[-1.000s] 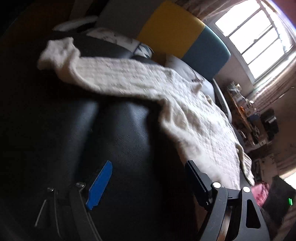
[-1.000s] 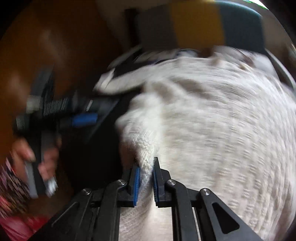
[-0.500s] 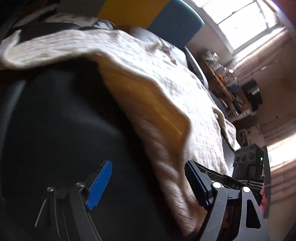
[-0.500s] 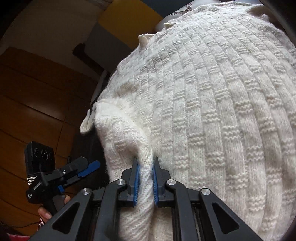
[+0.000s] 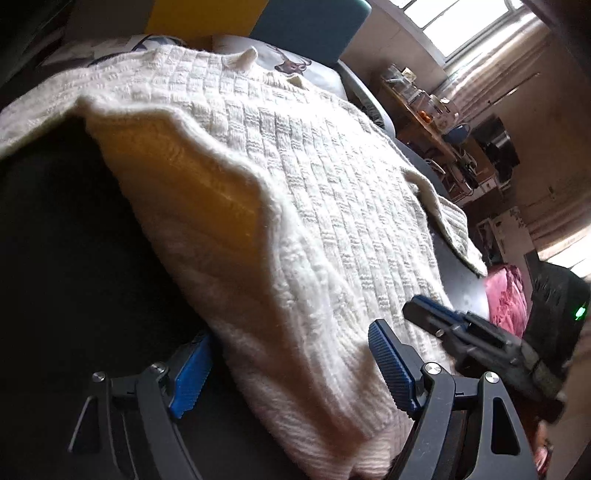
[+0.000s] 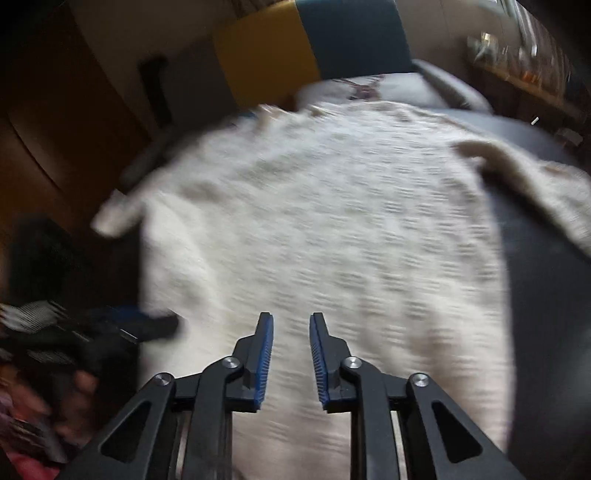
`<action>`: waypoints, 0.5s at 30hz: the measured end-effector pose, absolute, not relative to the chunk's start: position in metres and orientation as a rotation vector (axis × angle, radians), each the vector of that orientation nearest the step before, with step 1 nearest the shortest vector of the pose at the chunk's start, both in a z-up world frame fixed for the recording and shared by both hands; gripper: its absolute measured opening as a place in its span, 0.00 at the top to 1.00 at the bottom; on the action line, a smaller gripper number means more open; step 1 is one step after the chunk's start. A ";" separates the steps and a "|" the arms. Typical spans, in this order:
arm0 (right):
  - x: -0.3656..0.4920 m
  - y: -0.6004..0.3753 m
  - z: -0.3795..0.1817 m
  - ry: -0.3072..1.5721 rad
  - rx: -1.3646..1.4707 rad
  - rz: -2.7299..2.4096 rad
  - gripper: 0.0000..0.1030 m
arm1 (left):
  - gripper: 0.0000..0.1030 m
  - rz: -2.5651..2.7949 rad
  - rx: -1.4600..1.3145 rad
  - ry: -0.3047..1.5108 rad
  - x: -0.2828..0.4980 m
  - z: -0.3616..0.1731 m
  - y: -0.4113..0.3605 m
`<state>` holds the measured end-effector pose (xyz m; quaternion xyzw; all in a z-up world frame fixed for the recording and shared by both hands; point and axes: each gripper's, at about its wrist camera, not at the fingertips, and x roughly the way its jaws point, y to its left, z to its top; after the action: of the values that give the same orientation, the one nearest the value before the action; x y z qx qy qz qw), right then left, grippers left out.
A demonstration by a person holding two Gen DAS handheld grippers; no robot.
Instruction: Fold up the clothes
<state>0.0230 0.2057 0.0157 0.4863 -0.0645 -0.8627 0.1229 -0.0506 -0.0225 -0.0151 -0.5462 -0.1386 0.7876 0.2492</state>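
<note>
nearest the left wrist camera, the left gripper (image 5: 291, 363) stands spread wide, its blue-padded jaws on either side of the folded side edge of the cream knitted sweater (image 5: 306, 206), the cloth passing between them with no grip on it. just to its right the right gripper (image 5: 439, 319) hovers low over the hem, blurred in that view. from the right wrist camera the right gripper (image 6: 291, 354) is released, its jaws parted with nothing between them, poised just above the sweater (image 6: 325, 229); that picture is smeared by motion. the sweater lies spread face up across a dark bed surface (image 5: 74, 258), one sleeve (image 5: 454, 225) trailing off to the right. beyond its collar a pillow (image 5: 295, 66) with a deer print rests against a yellow and teal headboard (image 5: 258, 22). farther right stand a cluttered shelf (image 5: 432, 110) and a bright window (image 5: 465, 26).
</note>
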 end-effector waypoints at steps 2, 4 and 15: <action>0.025 0.207 0.005 -0.097 1.487 -2.532 0.83 | 0.27 2.162 -1.486 -0.358 -0.051 -0.014 -0.020; 0.025 0.206 0.000 -0.087 1.500 -2.533 0.83 | 0.53 2.182 -1.488 -0.313 -0.051 -0.014 -0.017; 0.028 0.202 -0.004 -0.100 1.480 -2.570 0.83 | 0.83 2.168 -1.423 -0.334 -0.043 0.012 -0.051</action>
<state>0.0276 0.2017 -0.0044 0.4970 -0.0337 -0.8627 0.0870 -0.0428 -0.0514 0.0124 -0.5254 -0.1232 0.8006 0.2606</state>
